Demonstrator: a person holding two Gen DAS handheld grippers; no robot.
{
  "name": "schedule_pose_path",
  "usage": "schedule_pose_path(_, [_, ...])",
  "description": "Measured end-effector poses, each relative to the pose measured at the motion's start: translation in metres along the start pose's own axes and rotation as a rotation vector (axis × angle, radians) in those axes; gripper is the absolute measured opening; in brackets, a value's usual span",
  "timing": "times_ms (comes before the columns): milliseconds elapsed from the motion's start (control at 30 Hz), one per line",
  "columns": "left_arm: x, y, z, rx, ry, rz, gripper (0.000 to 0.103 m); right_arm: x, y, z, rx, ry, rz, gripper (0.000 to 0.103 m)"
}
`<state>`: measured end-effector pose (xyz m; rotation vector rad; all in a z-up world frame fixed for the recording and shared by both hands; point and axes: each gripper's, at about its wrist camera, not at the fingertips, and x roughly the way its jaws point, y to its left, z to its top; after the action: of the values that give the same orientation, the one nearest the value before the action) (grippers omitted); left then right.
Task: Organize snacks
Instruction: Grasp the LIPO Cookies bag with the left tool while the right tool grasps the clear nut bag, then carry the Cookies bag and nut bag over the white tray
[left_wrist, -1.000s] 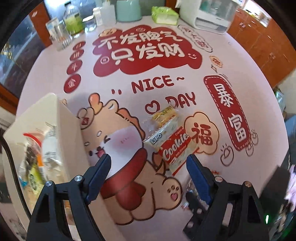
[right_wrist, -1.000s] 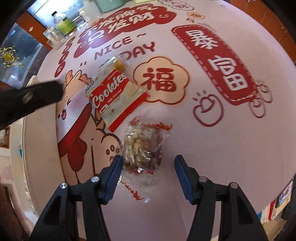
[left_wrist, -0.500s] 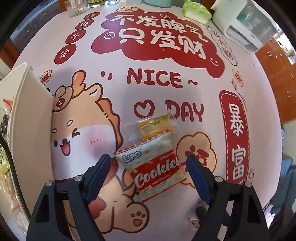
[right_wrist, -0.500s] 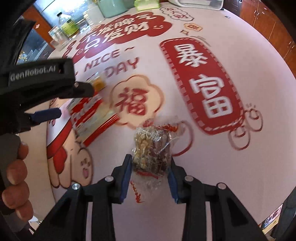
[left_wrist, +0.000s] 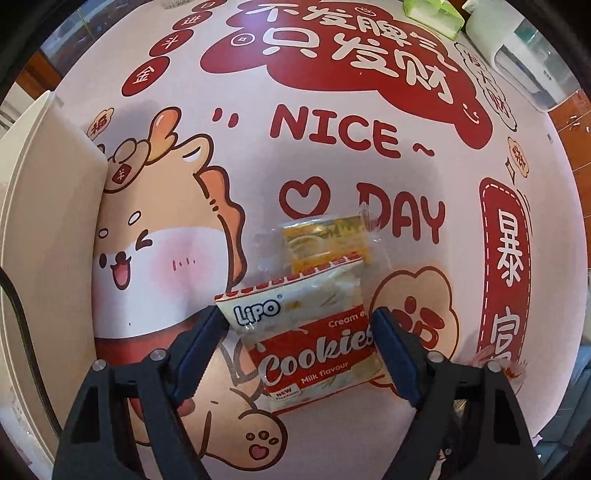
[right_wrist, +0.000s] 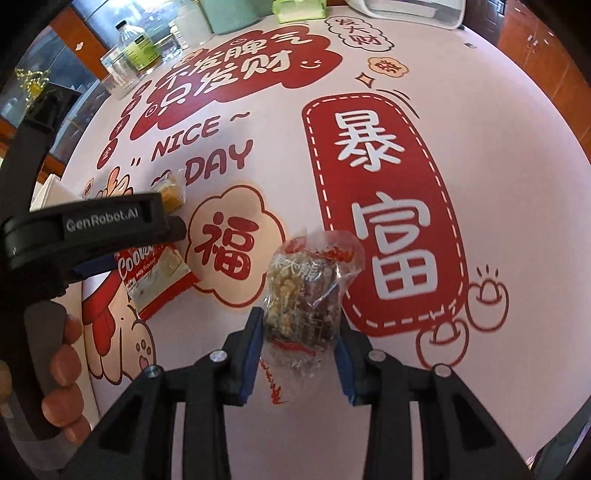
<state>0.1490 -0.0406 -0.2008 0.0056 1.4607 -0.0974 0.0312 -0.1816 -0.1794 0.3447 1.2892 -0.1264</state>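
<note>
- my right gripper is clamped on a clear packet of mixed nuts; both blue pads press its sides and the packet sticks out ahead of the fingers, its top crumpled, over the printed tablecloth.
- my left gripper points straight down at the table with its jaws fairly wide, and they have just been closing a little; the cookies packet lies between them.
- whether the blue pads touch that packet yet, i cannot tell; the right-hand pad sits right at its edge, the left-hand one just beside its corner.
- the cookies packet is red and white, lying flat on the cloth over the cartoon dog's legs.
- its far end overlaps a small yellow snack packet in clear wrap, lying below the word "day".
- from the right wrist view, my left hand wraps the grey handle of the left gripper, at the left edge.
- a white bin stands at the left side of the table; what is inside it is out of view here.
- at the far edge stand a green tissue pack, a white appliance, a bottle with a green label and a glass.
</note>
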Motion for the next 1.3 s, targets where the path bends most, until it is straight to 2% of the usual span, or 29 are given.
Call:
schedule_pose_path(67, [-0.003,0.000,-0.002,0.017,-0.018,0.012,0.057,0.001,0.001,0.003,-0.012,0.002,0.005,0.036])
schedule_pose_path(167, [-0.007,0.001,-0.003,0.018,-0.032,-0.006,0.046,0.002,0.002,0.006,-0.023,0.004,0.009,0.036])
schedule_pose_path(367, [-0.012,0.013,-0.002,0.020,-0.032,-0.055,0.045,0.003,0.007,0.007,-0.042,0.007,0.009,0.036])
schedule_pose_path(500, [-0.024,0.015,-0.006,0.067,-0.057,-0.067,0.045,0.001,0.012,0.005,-0.048,0.004,0.007,0.036])
schedule_pose_path(700, [-0.061,0.013,-0.022,0.190,-0.122,-0.077,0.045,-0.010,0.024,0.002,-0.055,-0.017,0.008,0.036])
schedule_pose_path(867, [-0.092,0.023,-0.032,0.249,-0.197,-0.078,0.045,-0.022,0.044,-0.002,-0.068,-0.042,0.012,0.036])
schedule_pose_path(1300, [-0.169,0.114,-0.063,0.279,-0.384,-0.073,0.045,-0.066,0.122,-0.024,-0.133,-0.131,0.017,0.036])
